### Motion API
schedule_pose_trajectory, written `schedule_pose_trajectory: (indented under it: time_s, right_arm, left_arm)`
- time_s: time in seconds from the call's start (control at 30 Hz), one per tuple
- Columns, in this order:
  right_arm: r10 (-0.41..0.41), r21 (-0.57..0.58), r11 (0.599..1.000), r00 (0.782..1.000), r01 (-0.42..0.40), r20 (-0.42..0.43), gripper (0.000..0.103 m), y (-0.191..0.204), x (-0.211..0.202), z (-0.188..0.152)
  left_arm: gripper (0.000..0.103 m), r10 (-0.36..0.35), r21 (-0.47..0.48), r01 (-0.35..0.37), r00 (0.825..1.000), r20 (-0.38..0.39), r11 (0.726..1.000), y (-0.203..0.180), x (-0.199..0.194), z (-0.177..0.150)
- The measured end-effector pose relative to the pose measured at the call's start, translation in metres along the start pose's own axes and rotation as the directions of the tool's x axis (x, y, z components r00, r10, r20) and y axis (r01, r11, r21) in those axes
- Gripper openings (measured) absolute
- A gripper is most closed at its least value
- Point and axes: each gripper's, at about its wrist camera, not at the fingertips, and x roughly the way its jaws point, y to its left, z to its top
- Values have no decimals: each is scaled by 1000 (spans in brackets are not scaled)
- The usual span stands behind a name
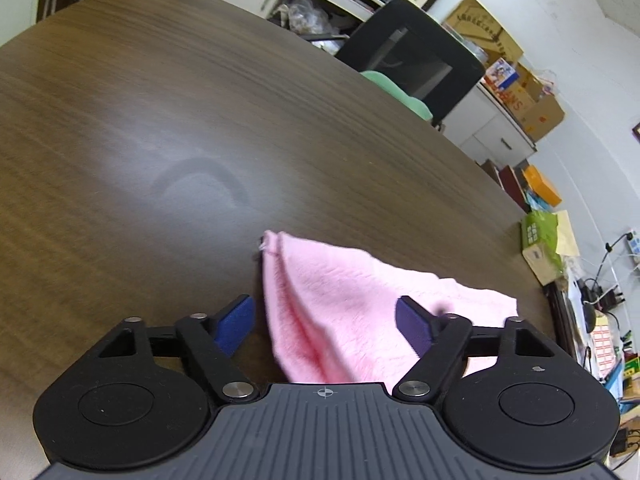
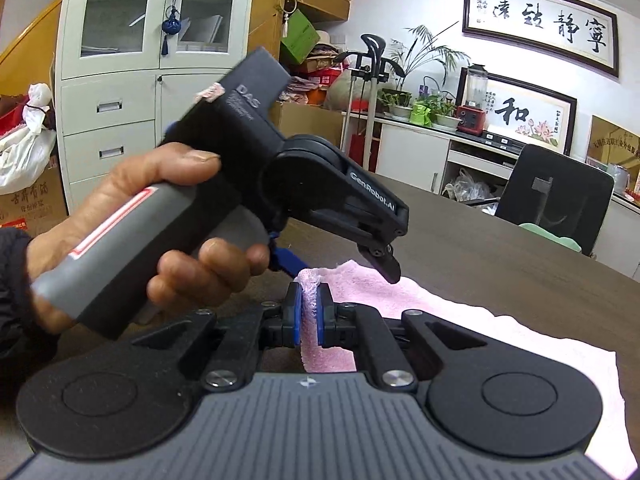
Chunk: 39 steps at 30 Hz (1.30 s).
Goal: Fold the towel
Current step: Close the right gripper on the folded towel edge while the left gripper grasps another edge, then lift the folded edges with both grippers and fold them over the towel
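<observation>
Pink towel [image 1: 344,312] lies on the dark wood-grain desk [image 1: 160,120], partly folded; in the left wrist view a doubled edge rises as a ridge between the blue pads.

Left gripper [image 1: 326,322]: jaws wide apart, one blue pad on each side of the towel ridge, neither closed on it. The right-hand pad overlaps the cloth in the view; contact cannot be confirmed.

Right gripper [image 2: 310,314]: jaws together, clamped on a raised fold of the towel [image 2: 460,320]. Cloth is pinched between the two blue pads; the rest spreads flat on the desk [image 2: 500,248] toward the right of the frame.

In the right wrist view the left gripper [image 2: 340,268] is seen from the side, tilted down over the towel, one dark fingertip just above the cloth. A hand [image 2: 132,216] grips its grey handle [image 2: 132,248], which carries a red-outlined label.

Readable writing:
- On the left gripper body: "DAS" on the top block, with smaller lines below that are blurred; "GenRobot.AI" along the arm housing.
- Wall: framed calligraphy [image 2: 540,26], four large Chinese characters, black on white.
- Second frame [image 2: 528,114]: one large character, 和, with pink lotus flowers.
- Cardboard box [image 2: 30,200] at far left: printed Chinese characters, not clearly legible.

A black office chair [image 2: 556,196] stands behind the far edge of the desk.
</observation>
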Motion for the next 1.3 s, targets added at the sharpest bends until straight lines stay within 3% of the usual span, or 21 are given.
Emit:
schedule_pose_trajectory:
  time_s: [0.07, 0.3, 0.43, 0.83, 0.97, 1.17, 1.3]
  right_arm:
    - [-4, 2, 1000, 1000, 4, -1, 8, 0, -2, -2]
    - [-10, 15, 1000, 1000, 10, -11, 8, -2, -4, -7]
    - [4, 16, 1000, 1000, -4, -7, 8, 1, -5, -7]
    - [123, 191, 973, 991, -131, 52, 8, -18, -13, -3]
    - [155, 269, 947, 984, -174, 89, 8, -37, -25, 0]
    - [123, 402, 897, 978, -183, 171, 8, -90, -59, -5]
    - [47, 466, 875, 982, -130, 184, 8, -130, -80, -20]
  left_arm:
    - [32, 17, 10, -17, 1000, -1, 1000, -1, 2, 1]
    - [22, 56, 15, -57, 998, 35, 998, -1, 0, -3]
    - [8, 70, -1, -70, 994, 79, 998, 0, -8, -4]
    - [5, 52, -60, -40, 977, 207, 997, 0, -55, -8]
    - [5, 35, -16, -32, 971, 236, 999, -23, -69, -3]
    - [5, 22, 80, -43, 967, 256, 996, -77, -64, 10]
    - [5, 13, 140, -47, 973, 231, 989, -112, -42, 6]
